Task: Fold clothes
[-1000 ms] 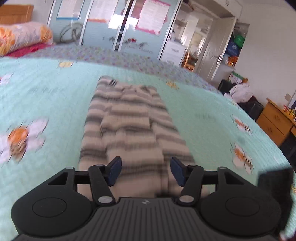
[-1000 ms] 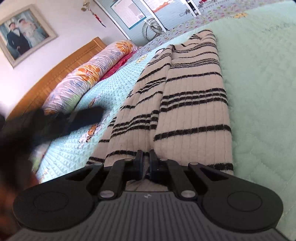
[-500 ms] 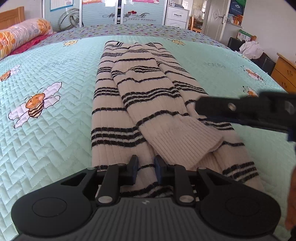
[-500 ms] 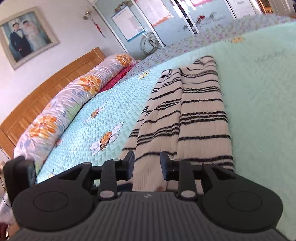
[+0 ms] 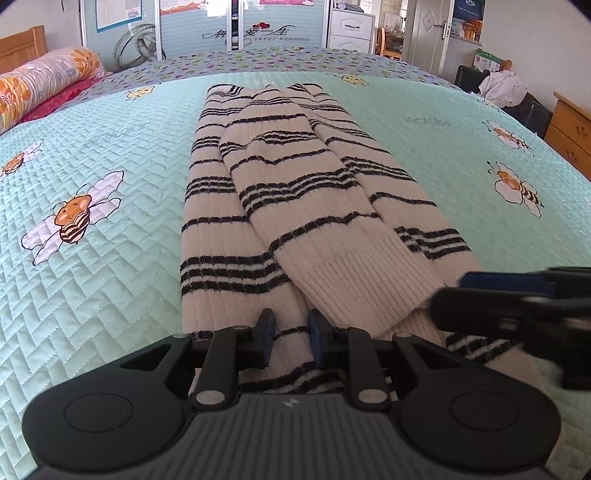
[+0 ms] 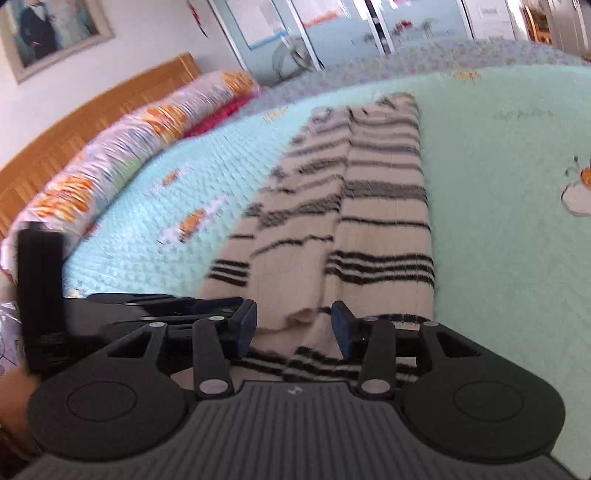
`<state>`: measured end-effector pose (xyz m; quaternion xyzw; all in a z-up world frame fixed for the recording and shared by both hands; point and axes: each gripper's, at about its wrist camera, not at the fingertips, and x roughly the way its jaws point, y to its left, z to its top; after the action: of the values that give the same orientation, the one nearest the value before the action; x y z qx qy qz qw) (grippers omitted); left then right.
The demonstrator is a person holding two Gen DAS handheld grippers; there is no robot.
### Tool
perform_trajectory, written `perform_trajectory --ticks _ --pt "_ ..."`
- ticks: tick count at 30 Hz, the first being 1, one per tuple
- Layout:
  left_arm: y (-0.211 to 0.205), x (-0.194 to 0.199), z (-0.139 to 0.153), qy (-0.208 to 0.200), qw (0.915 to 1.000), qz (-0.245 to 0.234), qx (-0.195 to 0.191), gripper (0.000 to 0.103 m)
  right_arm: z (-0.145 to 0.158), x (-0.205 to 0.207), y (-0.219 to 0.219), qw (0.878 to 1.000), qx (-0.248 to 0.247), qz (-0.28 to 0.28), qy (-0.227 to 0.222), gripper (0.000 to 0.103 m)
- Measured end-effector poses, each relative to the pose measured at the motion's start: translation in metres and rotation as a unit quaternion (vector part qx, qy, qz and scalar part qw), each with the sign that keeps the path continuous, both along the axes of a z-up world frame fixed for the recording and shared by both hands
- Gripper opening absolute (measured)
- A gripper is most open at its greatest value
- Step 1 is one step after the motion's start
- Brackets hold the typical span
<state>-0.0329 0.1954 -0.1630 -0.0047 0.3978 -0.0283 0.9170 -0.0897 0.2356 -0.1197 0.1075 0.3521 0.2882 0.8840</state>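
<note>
A cream sweater with black stripes (image 5: 295, 206) lies lengthwise on the mint quilted bedspread (image 5: 92, 295), both sleeves folded in over the body. My left gripper (image 5: 291, 336) sits at its near hem, jaws narrow, pinching a ridge of the knit. In the right wrist view the same sweater (image 6: 369, 221) stretches away. My right gripper (image 6: 293, 328) hovers over the near hem with its jaws opening; fabric lies below the gap and the pads do not press on it. It shows blurred at the right of the left wrist view (image 5: 454, 295).
A floral bolster pillow (image 6: 147, 147) lies along the wooden headboard (image 6: 74, 147) to the left. A wooden dresser (image 5: 569, 125) and a dark chair with clothes (image 5: 498, 88) stand past the bed's right side. Wardrobe doors (image 5: 258, 29) line the far wall.
My left gripper narrowed from wide open and came down onto the near hem. My right gripper let go of the sweater, spread its jaws and pulled back and upward.
</note>
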Motion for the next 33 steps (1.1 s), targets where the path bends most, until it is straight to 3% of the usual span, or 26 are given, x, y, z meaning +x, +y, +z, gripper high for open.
perform_trajectory --ticks 2,6,10,13,16,20,22,24,27,30,33 --pt "0.0 -0.001 0.0 -0.001 1.0 0.0 0.0 0.022 0.006 -0.015 0.0 1.0 -0.013 0.012 -0.018 0.045" --pt "-0.001 -0.001 0.0 -0.001 1.0 0.002 0.001 0.022 -0.028 -0.015 0.008 0.997 -0.066 0.024 0.031 0.045" --pt "0.0 0.0 0.0 0.002 1.0 0.002 0.0 0.022 -0.032 -0.021 0.015 0.995 -0.091 0.038 -0.002 0.046" --pt "0.0 0.001 0.0 0.004 1.0 0.001 0.0 0.022 -0.023 -0.019 0.008 0.997 -0.067 0.033 0.016 0.045" --pt "0.0 0.001 0.0 0.003 1.0 0.001 0.001 0.022 -0.006 -0.032 0.003 0.998 -0.052 0.042 -0.007 0.029" --pt "-0.003 0.0 0.0 0.001 1.0 0.002 0.009 0.022 0.0 -0.047 0.008 0.996 -0.057 0.066 -0.035 0.029" --pt "-0.003 0.0 0.0 0.001 1.0 0.001 0.01 0.022 -0.018 -0.042 0.017 0.993 -0.084 0.086 0.0 0.029" --pt "-0.002 0.0 0.0 0.001 1.0 -0.001 0.008 0.023 -0.031 -0.041 0.013 0.994 -0.072 0.081 0.004 0.029" --pt "0.0 0.0 0.001 0.002 1.0 -0.002 0.004 0.023 -0.023 -0.038 0.007 0.994 -0.058 0.086 0.015 0.029" --pt "0.005 -0.001 0.003 0.006 0.9998 0.004 -0.016 0.023 -0.012 -0.032 -0.012 0.996 0.004 0.08 0.037 0.03" --pt "0.018 -0.003 0.005 0.01 0.9975 0.018 -0.067 0.025 -0.001 -0.024 -0.033 0.995 0.068 0.06 0.043 0.029"
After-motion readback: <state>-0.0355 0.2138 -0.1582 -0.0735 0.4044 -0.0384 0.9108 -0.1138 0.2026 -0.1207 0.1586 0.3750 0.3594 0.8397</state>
